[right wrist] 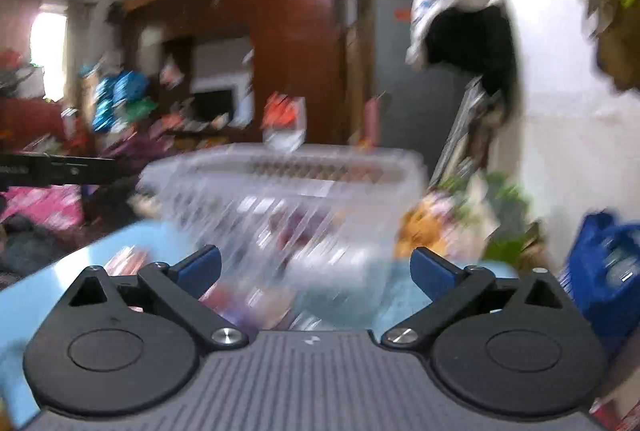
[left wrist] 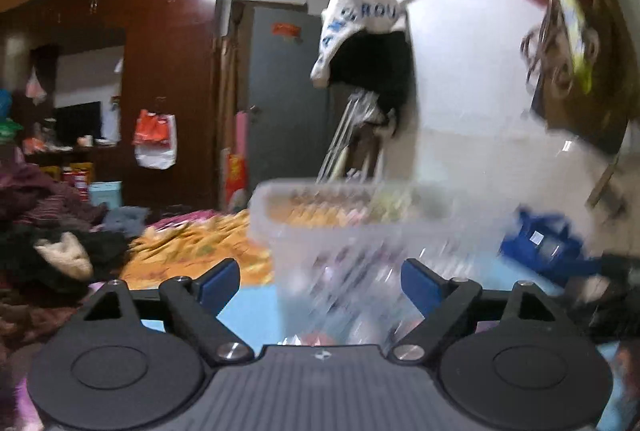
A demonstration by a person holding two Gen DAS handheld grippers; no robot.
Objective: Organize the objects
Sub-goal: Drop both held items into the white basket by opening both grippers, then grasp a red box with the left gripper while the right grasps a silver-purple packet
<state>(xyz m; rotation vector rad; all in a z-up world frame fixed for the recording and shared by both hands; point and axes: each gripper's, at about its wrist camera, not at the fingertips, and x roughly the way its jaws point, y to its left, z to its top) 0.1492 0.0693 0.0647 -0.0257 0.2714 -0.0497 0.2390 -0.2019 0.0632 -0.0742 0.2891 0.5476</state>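
Both grippers stand with jaws wide apart and nothing between the pads. The clear plastic basket [left wrist: 352,227] sits on the light blue table [right wrist: 36,295], straight ahead of the left gripper [left wrist: 320,281] and the right gripper [right wrist: 316,269], its long side running across their line. Neither looks clearly nearer; blur hides the contents.

A: Your clear plastic basket [left wrist: 360,231], lattice-patterned wall, sits on the light blue bench [left wrist: 252,305]. Tool [left wrist: 320,281] fingers blue [left wrist: 218,281], body black.

B: You've also got an orange-yellow patterned blanket [left wrist: 188,251], blue bag [right wrist: 604,271], reddish-brown wardrobe [left wrist: 172,71], white cloth with blue letters [left wrist: 356,15].
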